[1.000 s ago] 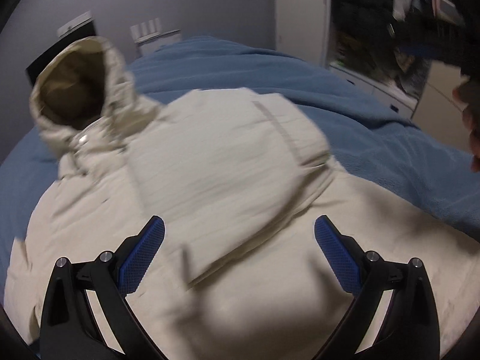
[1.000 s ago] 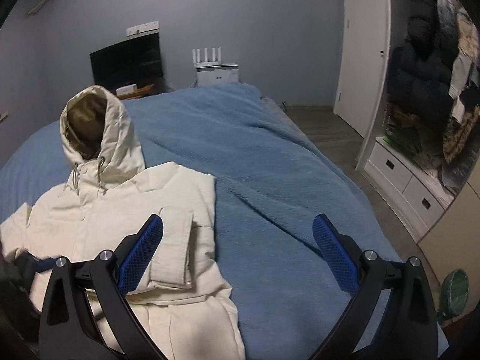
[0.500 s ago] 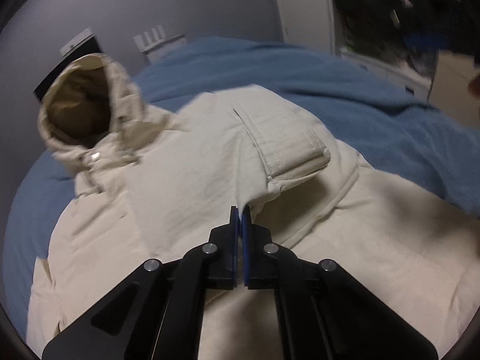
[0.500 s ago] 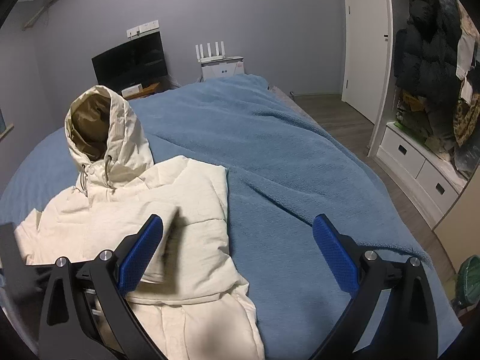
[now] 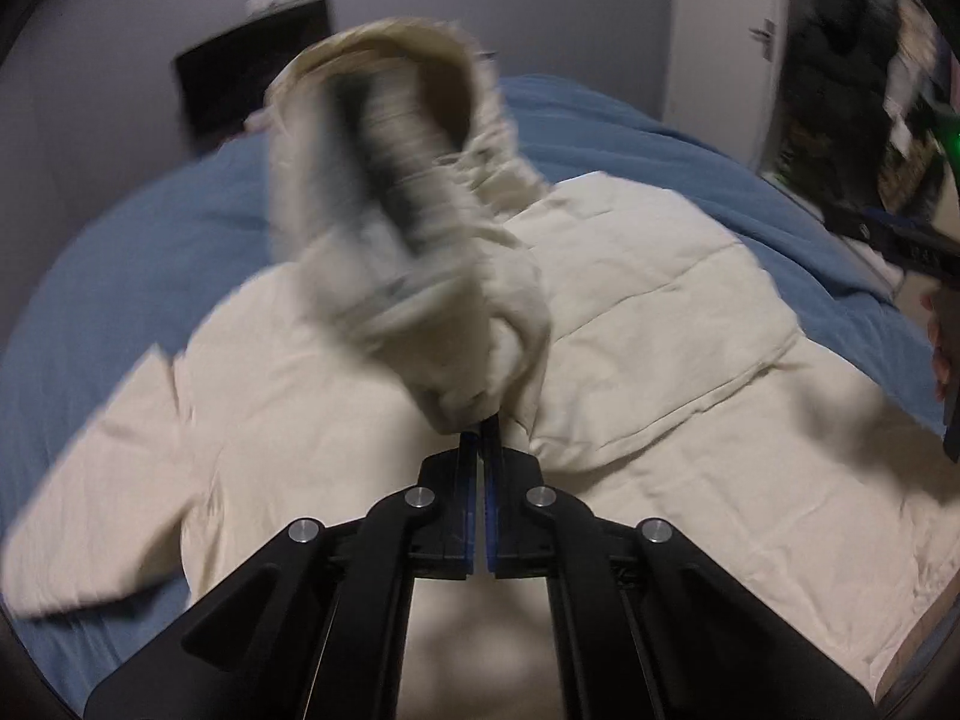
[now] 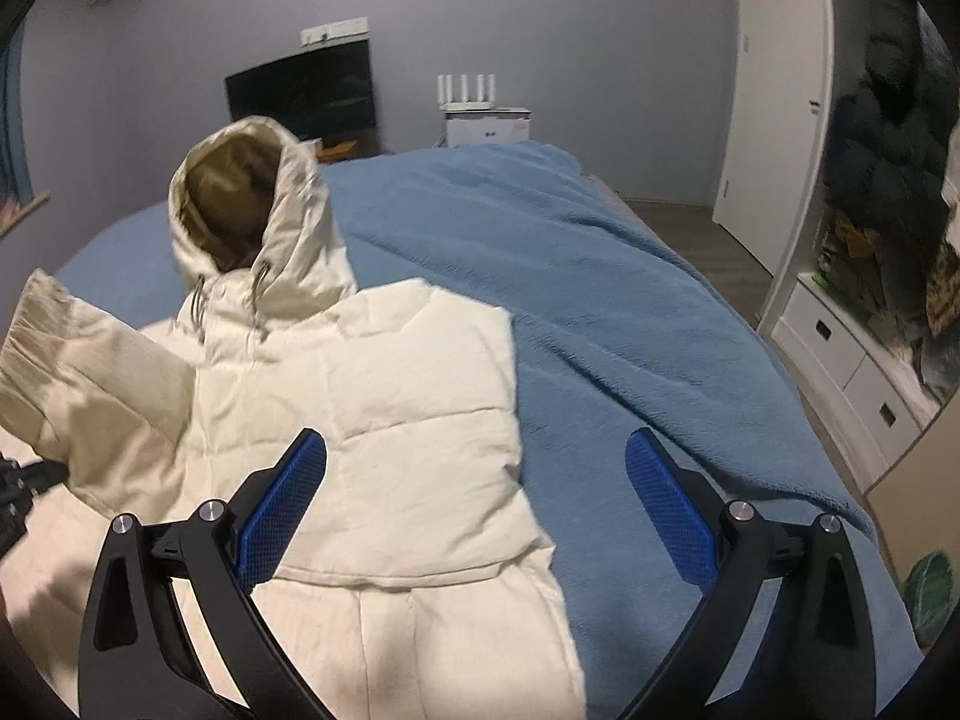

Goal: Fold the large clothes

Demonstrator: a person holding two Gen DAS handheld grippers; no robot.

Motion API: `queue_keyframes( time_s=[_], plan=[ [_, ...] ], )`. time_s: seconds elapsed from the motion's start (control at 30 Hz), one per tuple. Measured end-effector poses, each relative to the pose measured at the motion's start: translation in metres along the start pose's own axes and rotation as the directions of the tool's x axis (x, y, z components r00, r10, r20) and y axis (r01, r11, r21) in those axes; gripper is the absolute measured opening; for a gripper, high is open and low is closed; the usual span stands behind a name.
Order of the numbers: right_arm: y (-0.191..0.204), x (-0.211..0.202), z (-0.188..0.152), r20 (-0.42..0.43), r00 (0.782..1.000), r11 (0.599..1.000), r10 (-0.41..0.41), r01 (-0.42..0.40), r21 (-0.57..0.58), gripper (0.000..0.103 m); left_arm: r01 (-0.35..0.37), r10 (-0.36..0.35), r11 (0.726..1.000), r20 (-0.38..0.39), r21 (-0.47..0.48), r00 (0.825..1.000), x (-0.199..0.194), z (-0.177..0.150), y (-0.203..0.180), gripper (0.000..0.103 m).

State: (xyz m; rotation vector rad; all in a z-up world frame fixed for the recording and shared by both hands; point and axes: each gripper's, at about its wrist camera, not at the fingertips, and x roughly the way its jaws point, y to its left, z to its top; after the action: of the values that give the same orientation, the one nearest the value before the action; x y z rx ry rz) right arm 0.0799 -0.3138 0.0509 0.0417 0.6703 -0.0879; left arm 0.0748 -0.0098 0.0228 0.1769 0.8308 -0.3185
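Cream hooded puffer jacket point(image 6: 384, 420) lay front-up on blue blanket point(image 6: 600, 312). Left gripper point(image 5: 482, 429) was clamped on its raised sleeve point(image 5: 480, 324); right gripper point(image 6: 474, 480) hovered spread wide, empty.

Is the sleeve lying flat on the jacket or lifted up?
Lifted up. The left gripper is shut on the sleeve, which hangs raised above the jacket.

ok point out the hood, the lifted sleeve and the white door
hood point(image 6: 252, 204), right wrist view, brown lining inside.
lifted sleeve point(image 6: 90, 372), right wrist view, mid sleeve.
white door point(image 6: 774, 90), right wrist view, door panel.
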Motion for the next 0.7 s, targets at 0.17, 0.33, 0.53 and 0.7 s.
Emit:
queue_keyframes(
  time_s=[0.17, 0.33, 0.53, 0.7],
  plan=[
    [0.022, 0.008, -0.016, 0.003, 1.000, 0.997, 0.005, -0.005, -0.075, 0.096, 0.023, -0.031, 0.987, -0.046, -0.157, 0.998, 0.022, -0.020, 0.034, 0.003],
    [0.030, 0.024, -0.031, -0.048, 0.998, 0.995, 0.027, -0.031, -0.093, 0.096, 0.027, -0.050, 0.982, -0.117, -0.189, 0.992, 0.040, -0.028, 0.043, 0.005],
    [0.025, 0.040, -0.040, -0.126, 0.989, 0.996, 0.082, -0.085, -0.015, 0.096, 0.030, -0.062, 0.976, -0.143, -0.214, 0.988, 0.041, -0.036, 0.046, 0.021],
    [0.023, 0.039, -0.041, -0.125, 0.988, 0.996, 0.088, -0.089, 0.001, 0.096, -0.078, 0.078, 0.958, -0.013, -0.276, 0.997, 0.006, -0.034, 0.056, 0.092]
  ],
)
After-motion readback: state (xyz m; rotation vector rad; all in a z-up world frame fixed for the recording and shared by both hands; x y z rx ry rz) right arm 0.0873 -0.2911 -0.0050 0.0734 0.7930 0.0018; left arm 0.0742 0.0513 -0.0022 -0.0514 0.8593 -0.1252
